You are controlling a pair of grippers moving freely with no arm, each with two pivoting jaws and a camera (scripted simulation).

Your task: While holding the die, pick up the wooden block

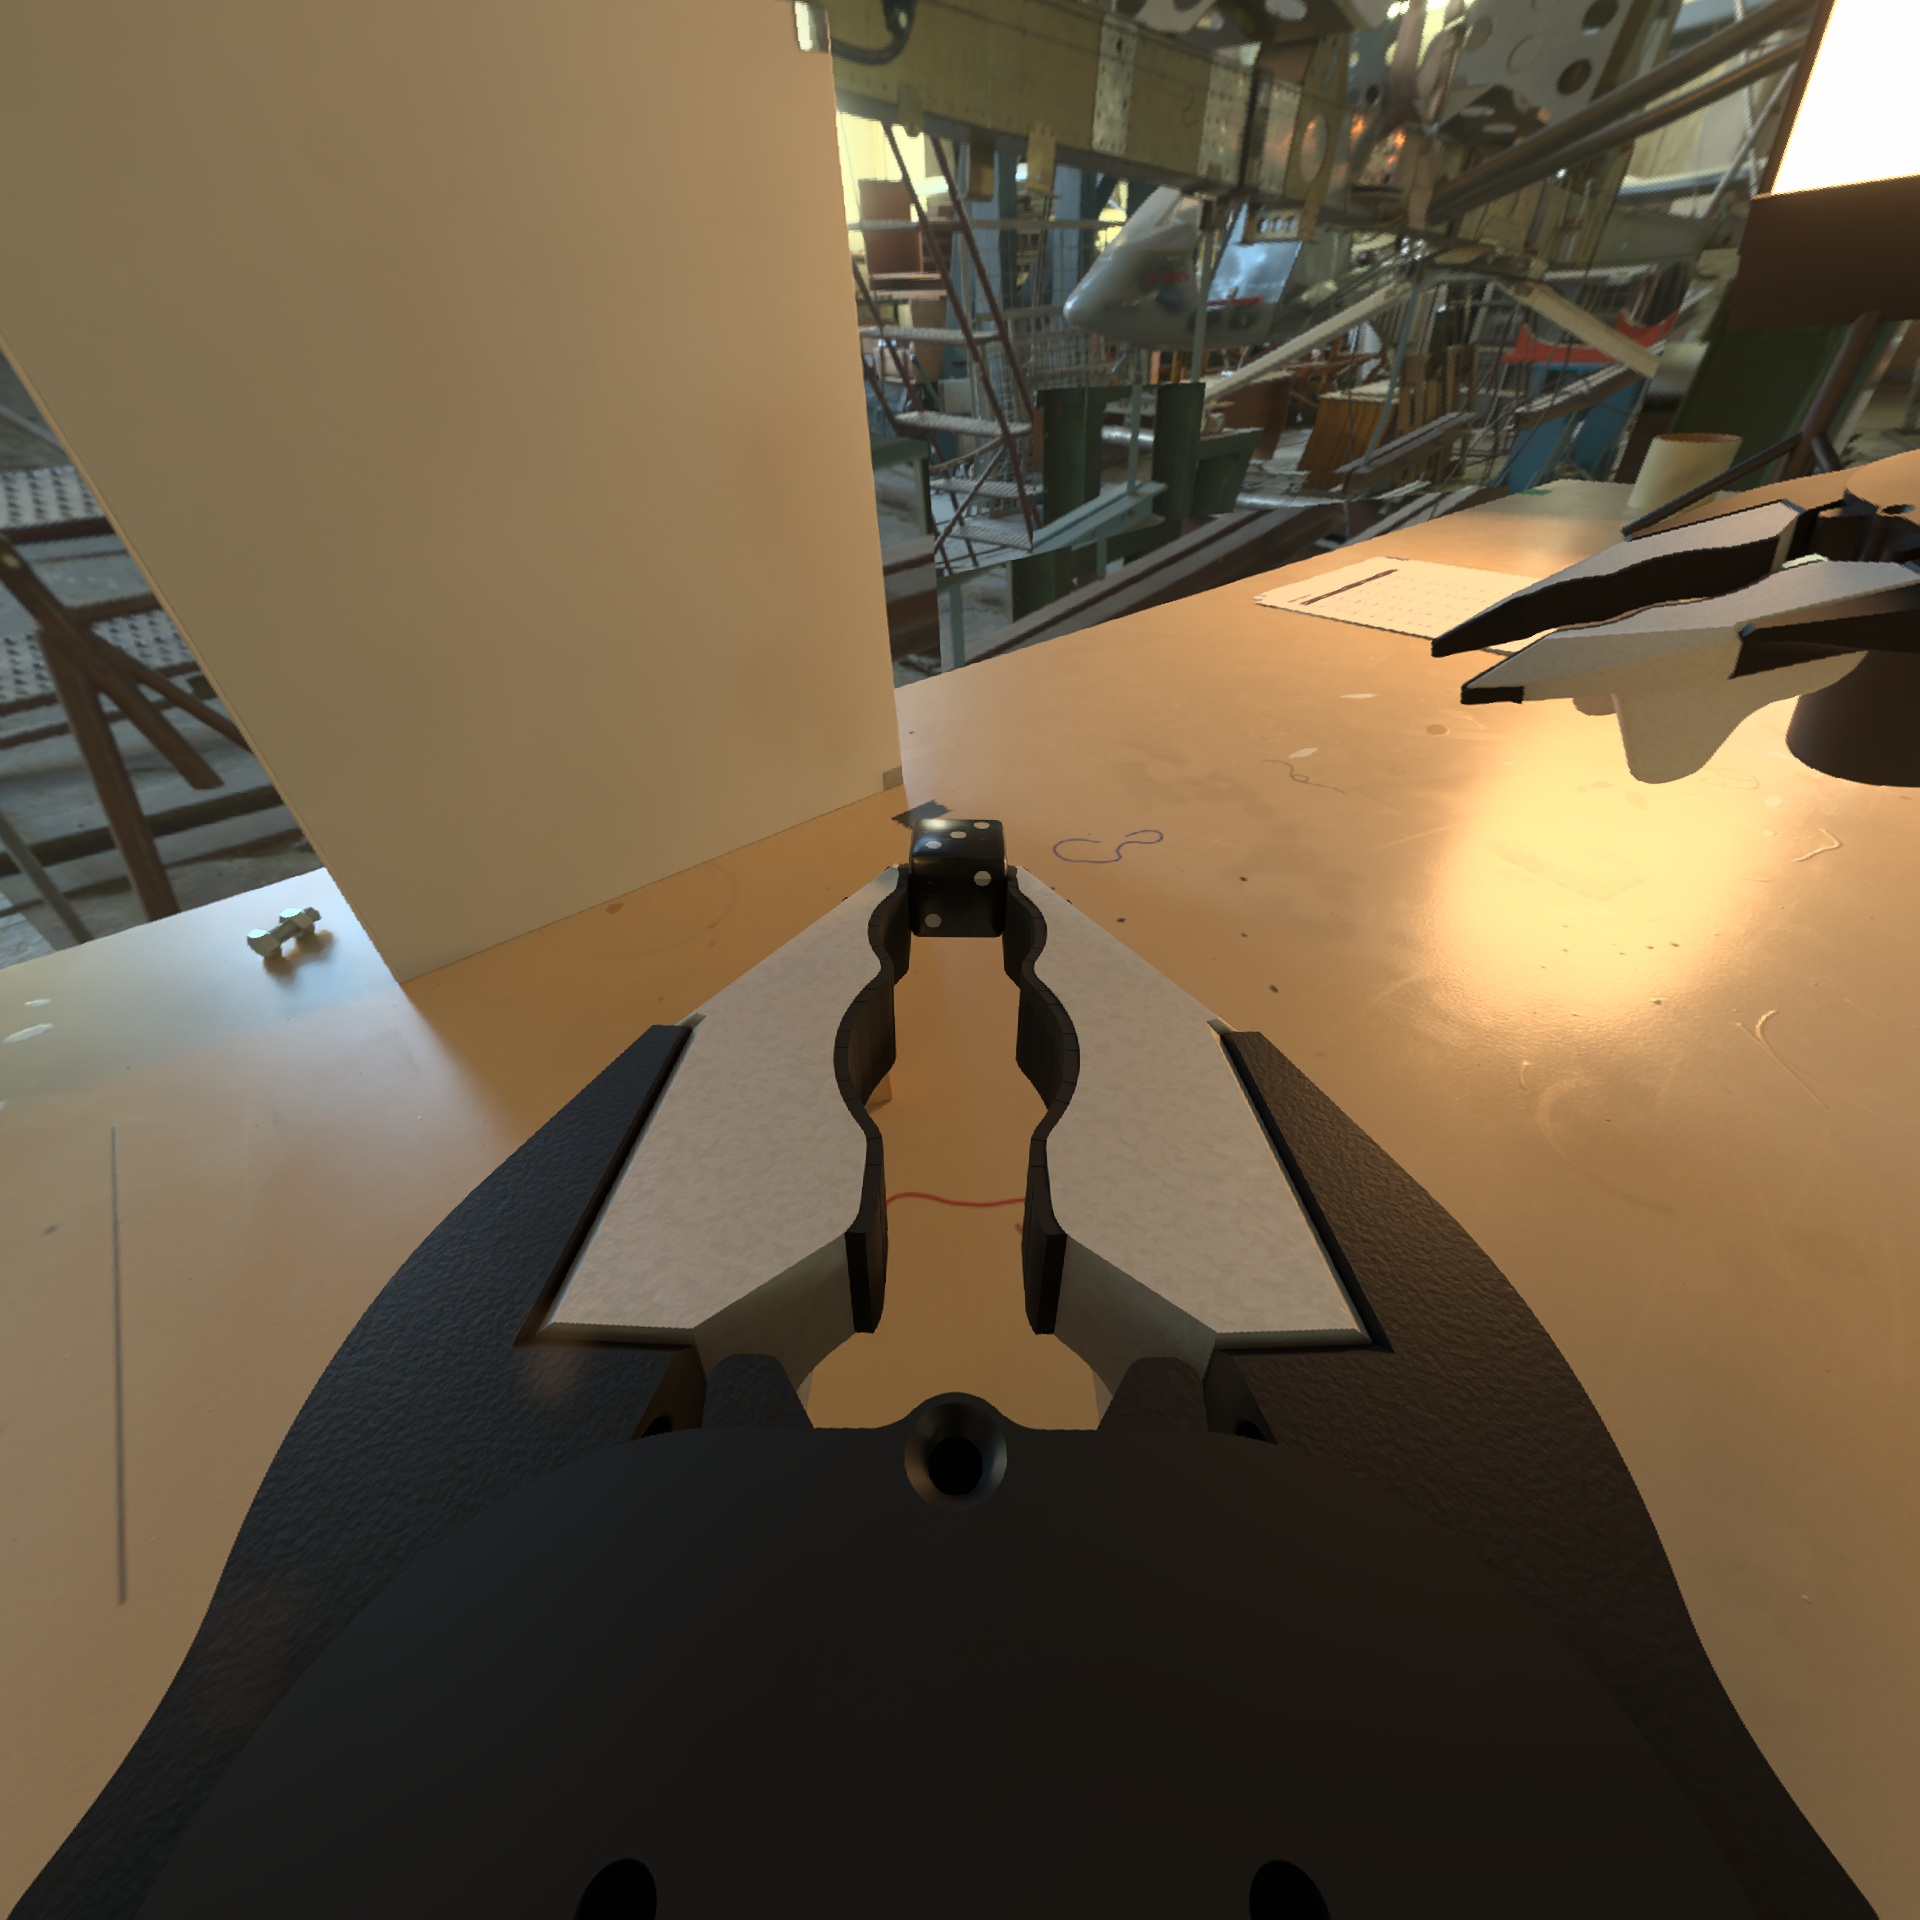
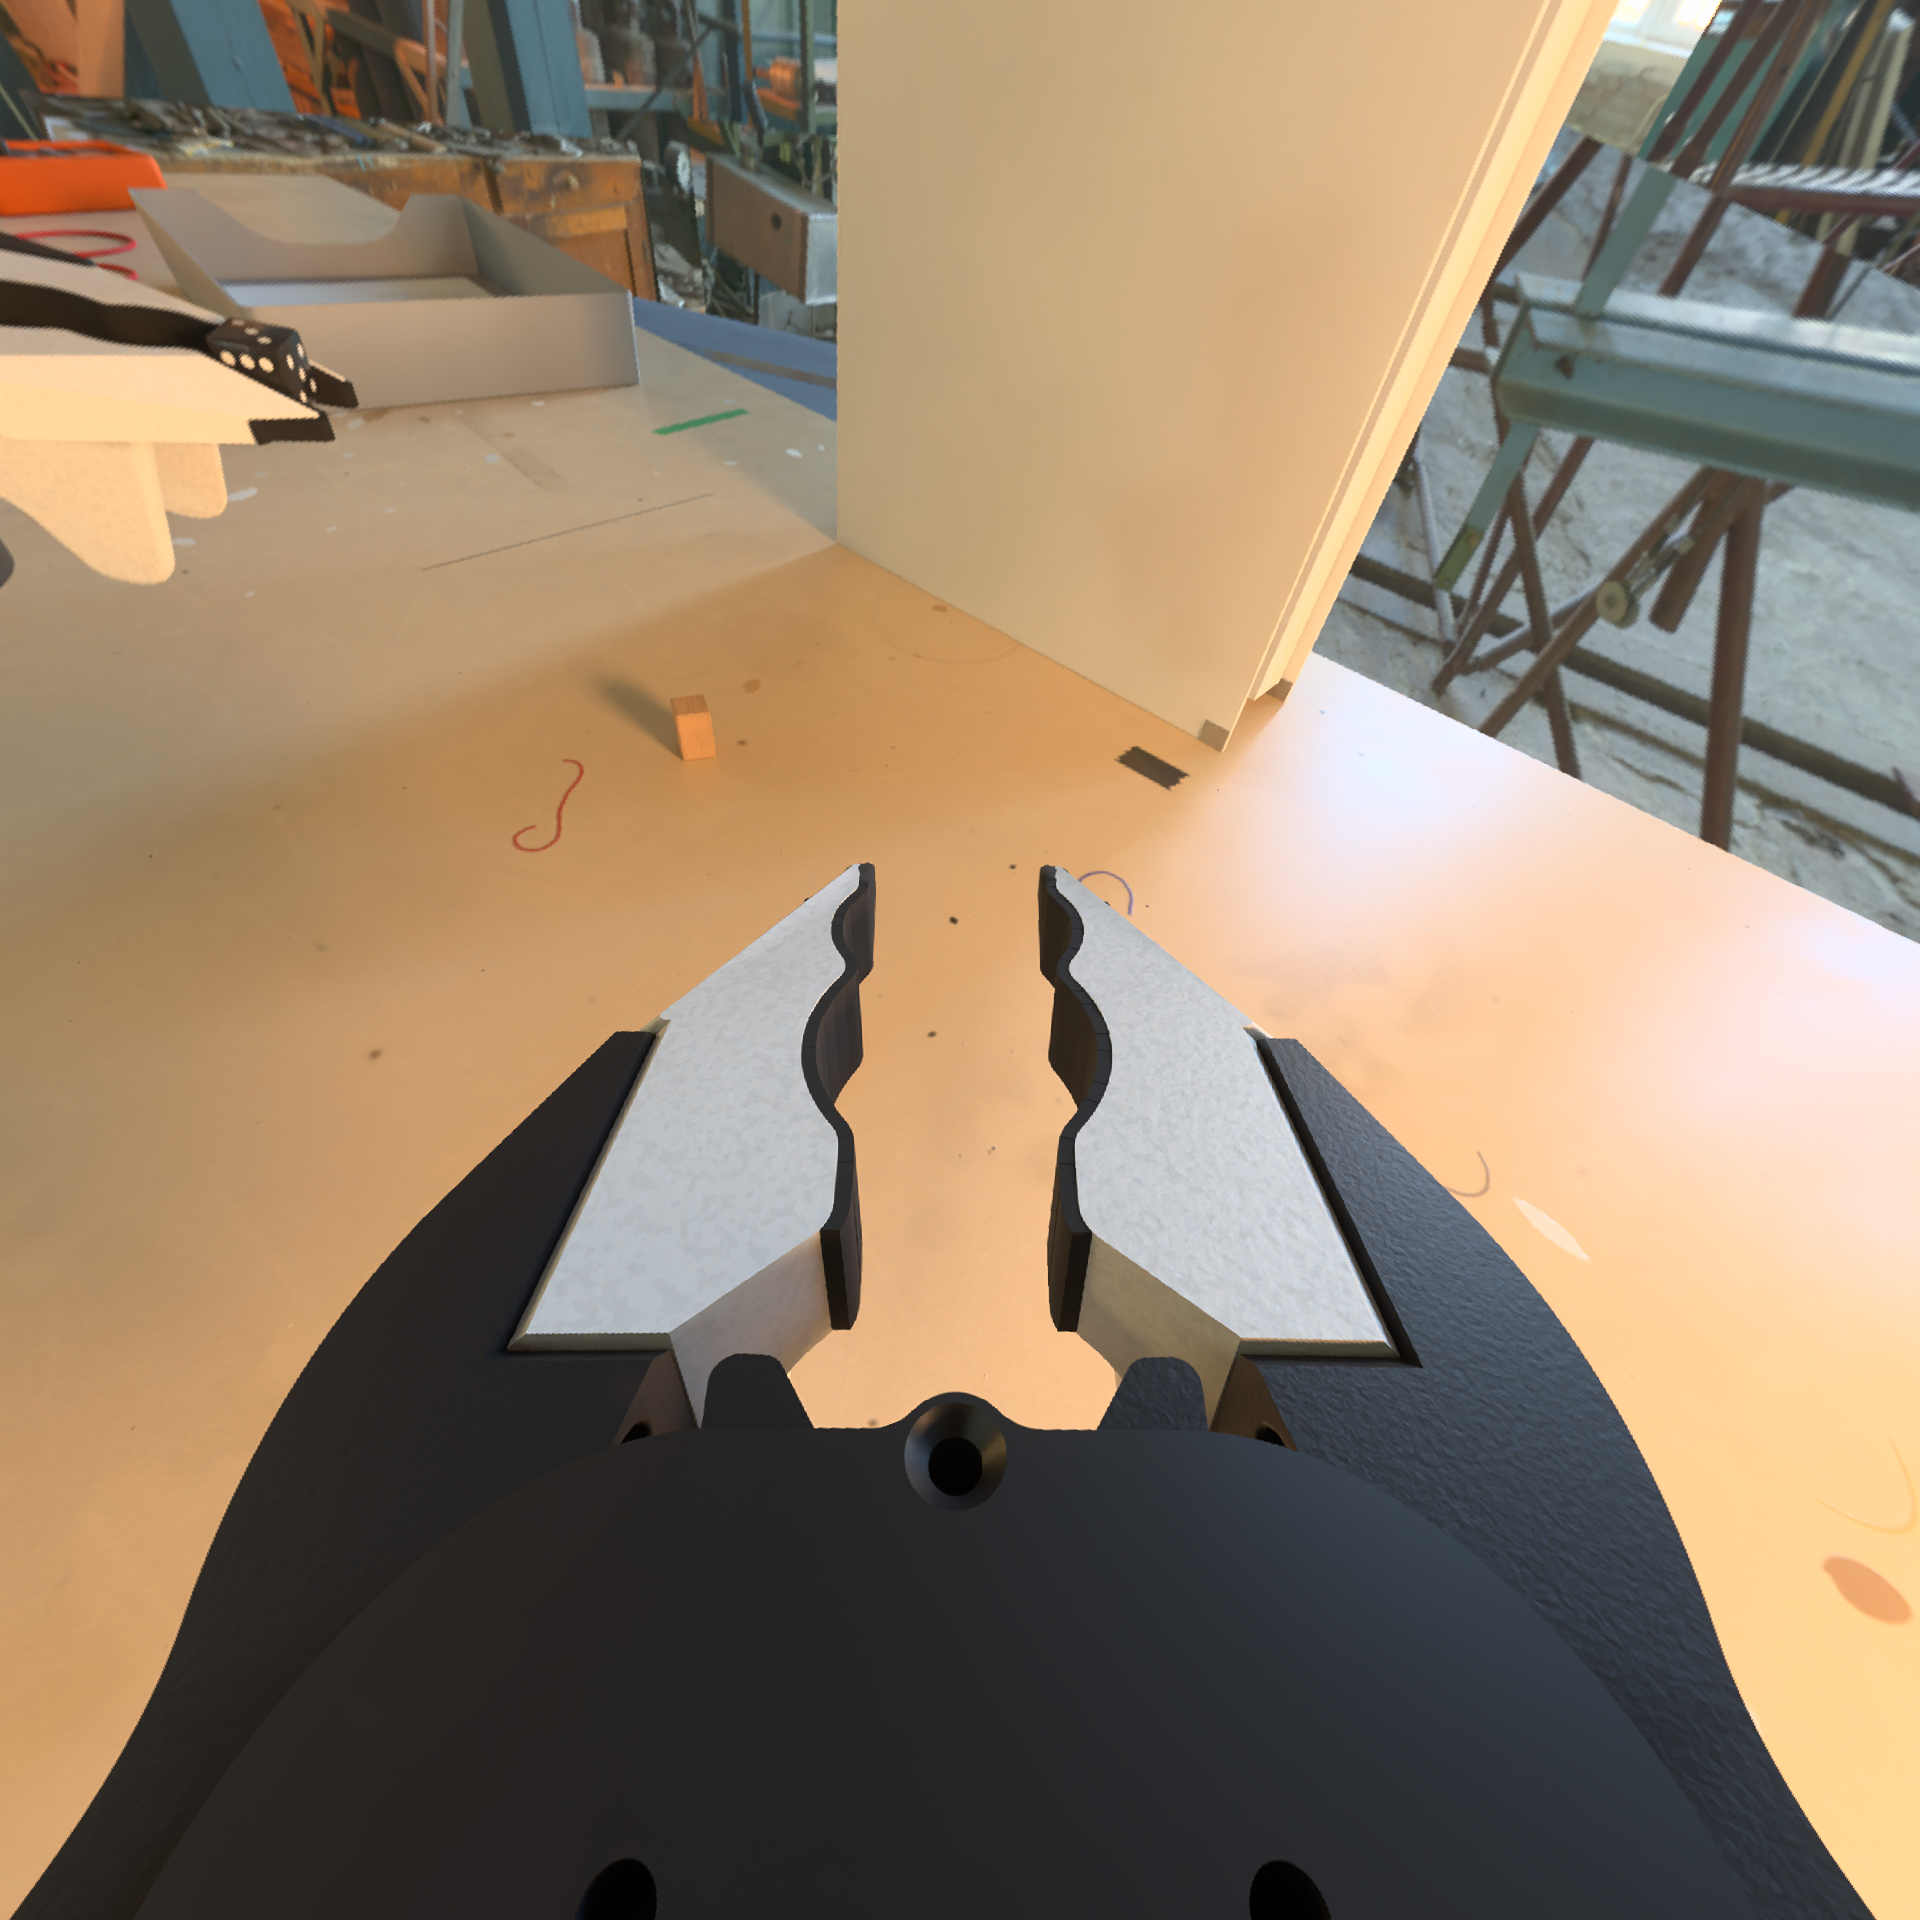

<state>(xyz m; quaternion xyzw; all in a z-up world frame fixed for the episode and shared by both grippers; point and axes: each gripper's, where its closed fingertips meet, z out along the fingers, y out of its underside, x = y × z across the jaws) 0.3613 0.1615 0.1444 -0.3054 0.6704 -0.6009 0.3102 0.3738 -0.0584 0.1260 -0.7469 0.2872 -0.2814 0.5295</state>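
Observation:
My left gripper is shut on a black die with white pips and holds it at the fingertips above the table. The die also shows in the right wrist view, gripped at the far left. The small wooden block stands on the table ahead and to the left of my right gripper, well beyond its fingertips. My right gripper is open and empty, above the table. It also shows in the left wrist view at the far right. A sliver of the block peeks under the left finger.
A tall cream panel stands on the orange-tan table behind the block. A grey tray sits at the back left. A metal bolt lies left of the panel. A sheet of paper lies far right.

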